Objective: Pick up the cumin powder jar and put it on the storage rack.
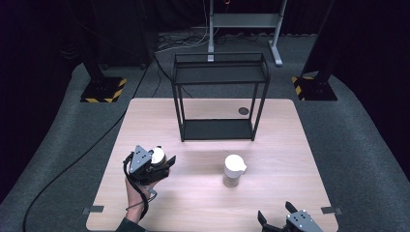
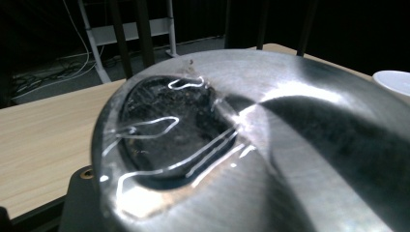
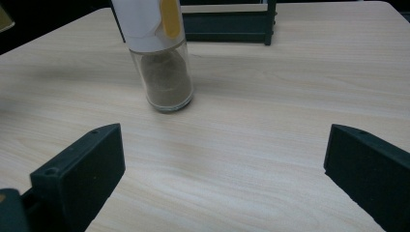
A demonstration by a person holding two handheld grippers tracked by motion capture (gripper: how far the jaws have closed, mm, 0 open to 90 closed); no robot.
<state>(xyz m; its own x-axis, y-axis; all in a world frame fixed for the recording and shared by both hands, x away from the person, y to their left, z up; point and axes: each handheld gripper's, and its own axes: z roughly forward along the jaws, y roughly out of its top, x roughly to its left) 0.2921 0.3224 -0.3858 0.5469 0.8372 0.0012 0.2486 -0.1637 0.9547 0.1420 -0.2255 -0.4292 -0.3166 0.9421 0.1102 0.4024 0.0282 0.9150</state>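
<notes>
High view: the left gripper (image 1: 155, 164) is near the left edge of the table (image 1: 280, 193), held in a hand (image 1: 135, 191). Its jaws are closed around a small shiny can (image 1: 157, 155) with a pale top. The can sits between them and its long way seems to go up and down, top facing up, though I cannot be sure.

A white-topped jar (image 1: 234, 170) stands upright near the middle of the table, well apart from both grippers. A black shelf rack (image 1: 220, 96) stands by the far edge.

Left gripper view shows the can's (image 2: 251, 145) metal from very close, with a dark round dip in it.

Right gripper view shows brown powder in the jar (image 3: 162, 63). The right gripper (image 1: 280, 217) is at the near edge, jaws wide apart, holding nothing.
</notes>
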